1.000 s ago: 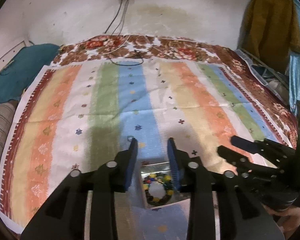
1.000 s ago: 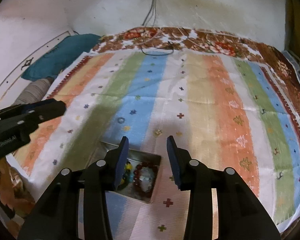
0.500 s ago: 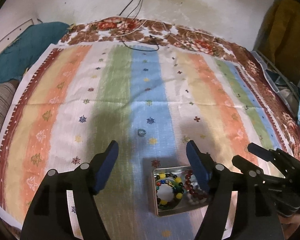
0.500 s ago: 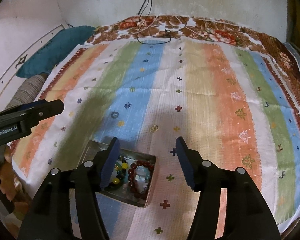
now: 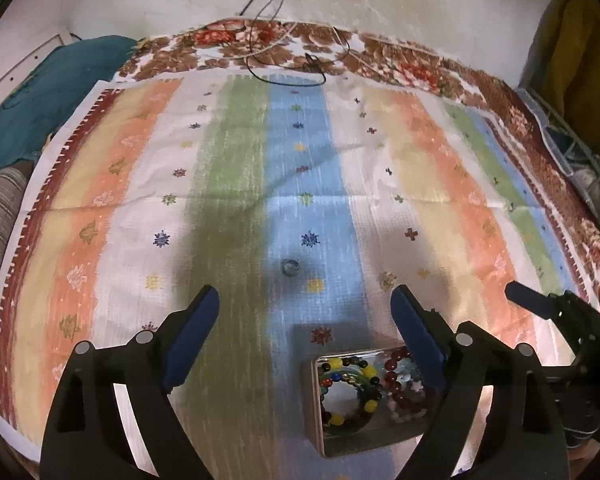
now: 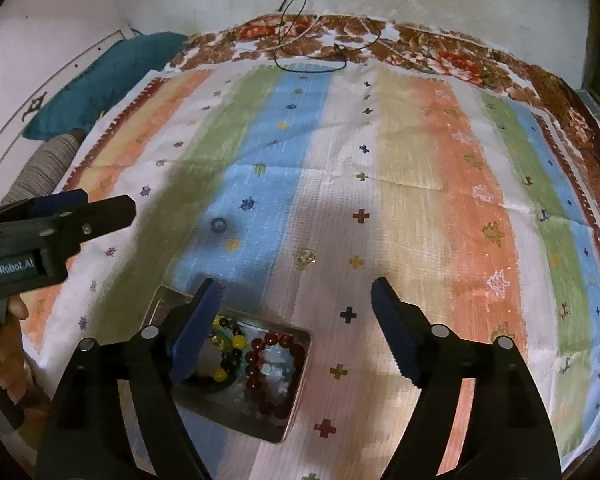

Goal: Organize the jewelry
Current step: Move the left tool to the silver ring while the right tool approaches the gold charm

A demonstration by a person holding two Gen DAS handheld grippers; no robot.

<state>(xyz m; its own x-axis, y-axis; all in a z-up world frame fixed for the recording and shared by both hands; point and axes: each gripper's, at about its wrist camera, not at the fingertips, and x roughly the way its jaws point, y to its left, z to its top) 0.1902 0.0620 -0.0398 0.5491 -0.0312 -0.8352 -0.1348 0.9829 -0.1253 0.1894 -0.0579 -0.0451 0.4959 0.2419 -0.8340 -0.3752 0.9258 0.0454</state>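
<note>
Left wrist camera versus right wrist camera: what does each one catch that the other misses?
Only the left wrist view shows the mustard-yellow cloth hanging at the far right. Only the right wrist view shows the person's hand holding the left gripper, with its printed label. Both share the striped cloth, the metal tin of bead bracelets, a small ring on the blue stripe, and a gold-coloured trinket beyond the tin.

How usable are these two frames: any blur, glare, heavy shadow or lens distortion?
Left wrist view: strong fisheye bowing, dark vignette corners, a broad shadow across the striped cloth, slight motion smear; the small ring is soft. Right wrist view: same barrel distortion, shadow at centre-left, glare off the tin floor, beads still readable.
</note>
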